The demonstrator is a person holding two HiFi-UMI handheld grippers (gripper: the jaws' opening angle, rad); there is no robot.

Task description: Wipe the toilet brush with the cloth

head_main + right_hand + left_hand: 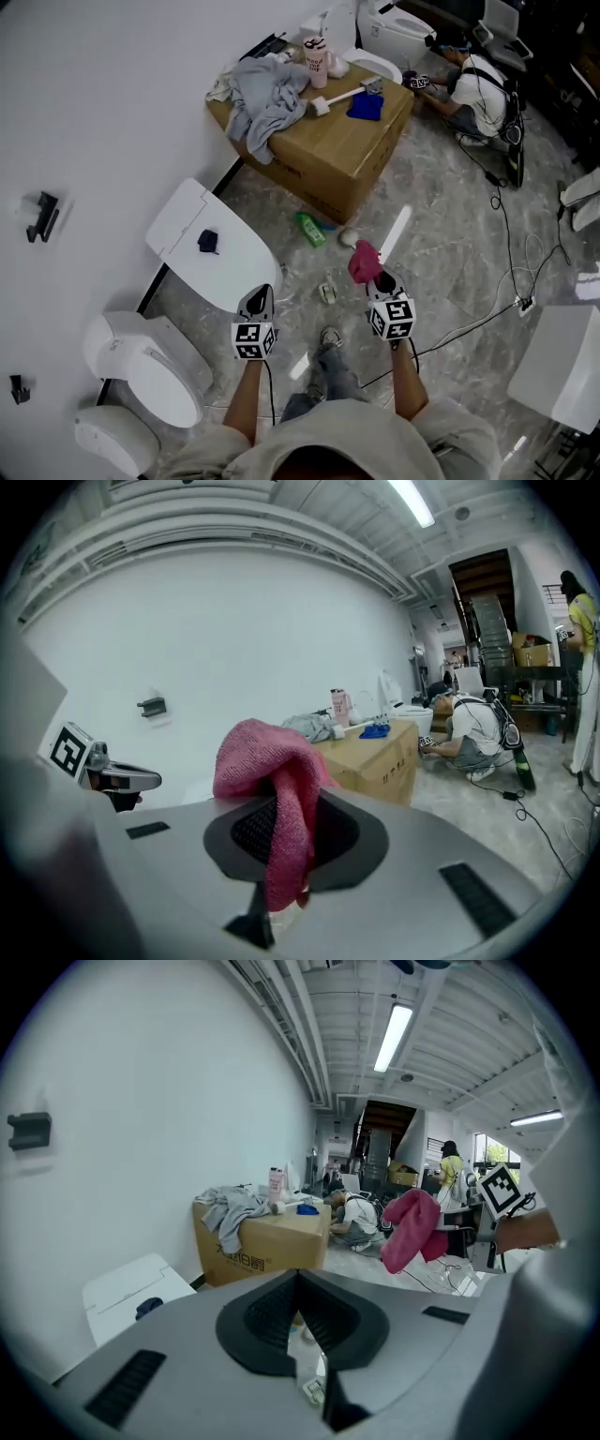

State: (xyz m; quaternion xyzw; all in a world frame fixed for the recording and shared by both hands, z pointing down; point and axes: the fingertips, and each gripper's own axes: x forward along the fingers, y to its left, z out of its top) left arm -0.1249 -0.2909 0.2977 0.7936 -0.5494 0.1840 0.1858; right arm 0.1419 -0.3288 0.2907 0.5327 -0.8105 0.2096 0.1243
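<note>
The left gripper [257, 302] has its jaws pressed together with nothing between them; only a thin slit of floor shows past the pads in the left gripper view. The right gripper [380, 281] pinches a pink cloth [363, 262], which bunches above the closed jaws and hangs down in a fold on the near side. In the head view the two grippers are held side by side and apart, low in the middle of the frame, over a grey marbled floor [441, 253].

The toilet brush [339, 97] is well away from both grippers, toward twelve o'clock. It lies flat on top of a cardboard box [328, 155], white handle running toward one o'clock, head end toward the crumpled grey garment [265, 103] that drapes over the box's left edge. A blue rag [366, 107] sits just beside the handle at its four o'clock, and a pink bottle [316, 62] stands upright near the back of the box.

Between box and grippers a green bottle [309, 229] lies on the floor. At nine o'clock from the left gripper is a white toilet lid [225, 262] with a small dark object [207, 241] on it. At one o'clock of the frame a person [473, 89] crouches by another toilet.
</note>
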